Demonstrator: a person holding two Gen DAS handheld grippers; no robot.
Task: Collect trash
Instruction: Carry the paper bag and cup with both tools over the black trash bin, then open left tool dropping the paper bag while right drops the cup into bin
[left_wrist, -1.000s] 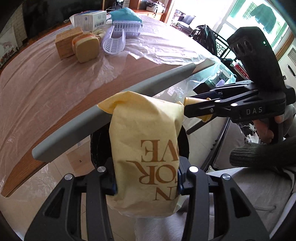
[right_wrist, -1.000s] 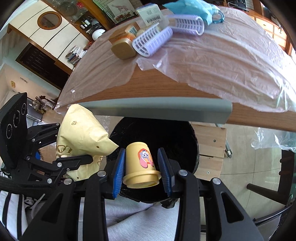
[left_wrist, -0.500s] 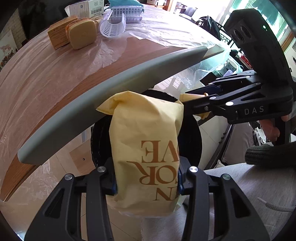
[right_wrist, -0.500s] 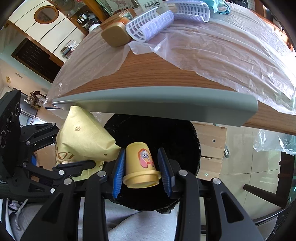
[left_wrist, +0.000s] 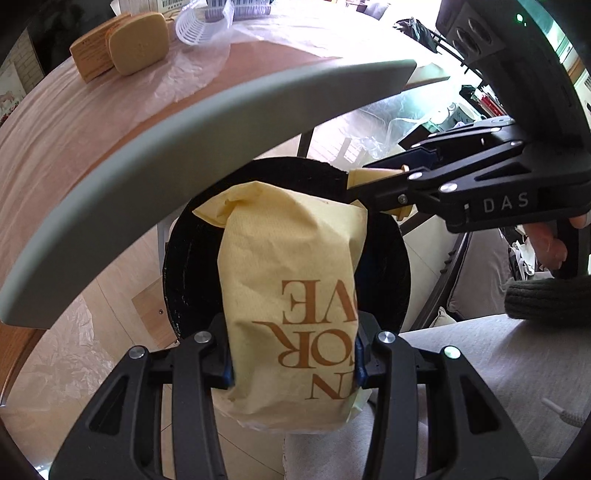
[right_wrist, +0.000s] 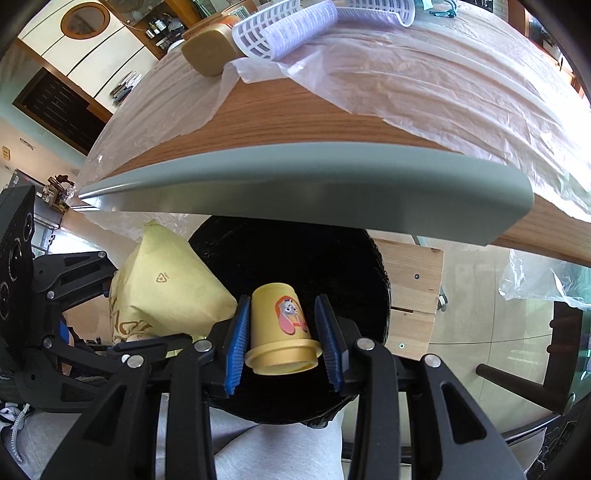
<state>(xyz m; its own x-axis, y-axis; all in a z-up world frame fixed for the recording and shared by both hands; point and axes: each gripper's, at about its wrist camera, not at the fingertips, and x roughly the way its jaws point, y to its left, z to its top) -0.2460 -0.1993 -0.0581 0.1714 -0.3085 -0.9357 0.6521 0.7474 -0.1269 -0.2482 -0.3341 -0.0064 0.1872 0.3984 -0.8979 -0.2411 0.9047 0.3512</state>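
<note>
My left gripper (left_wrist: 291, 354) is shut on a yellow paper bag (left_wrist: 291, 295) with brown lettering and holds it over the open mouth of a black bin (left_wrist: 184, 266) below the table edge. The bag also shows in the right wrist view (right_wrist: 166, 295). My right gripper (right_wrist: 282, 345) holds a small yellow cup (right_wrist: 280, 332) with a cartoon dog on it, over the same black bin (right_wrist: 295, 258). Its blue pads stand slightly apart from the cup's sides. The right gripper also shows in the left wrist view (left_wrist: 380, 184), holding the cup (left_wrist: 373, 175).
A wooden table (right_wrist: 295, 118) with a grey edge strip (left_wrist: 184, 140) and a clear plastic cover overhangs the bin. On it lie white plastic baskets (right_wrist: 288, 26), a tan box (left_wrist: 138, 42) and a carton. A wooden stool (right_wrist: 410, 295) stands beside the bin.
Both grippers have moved lower and closer to the bin under the table edge, carrying the bag and the cup. The right gripper's pads now show a small gap around the cup.
</note>
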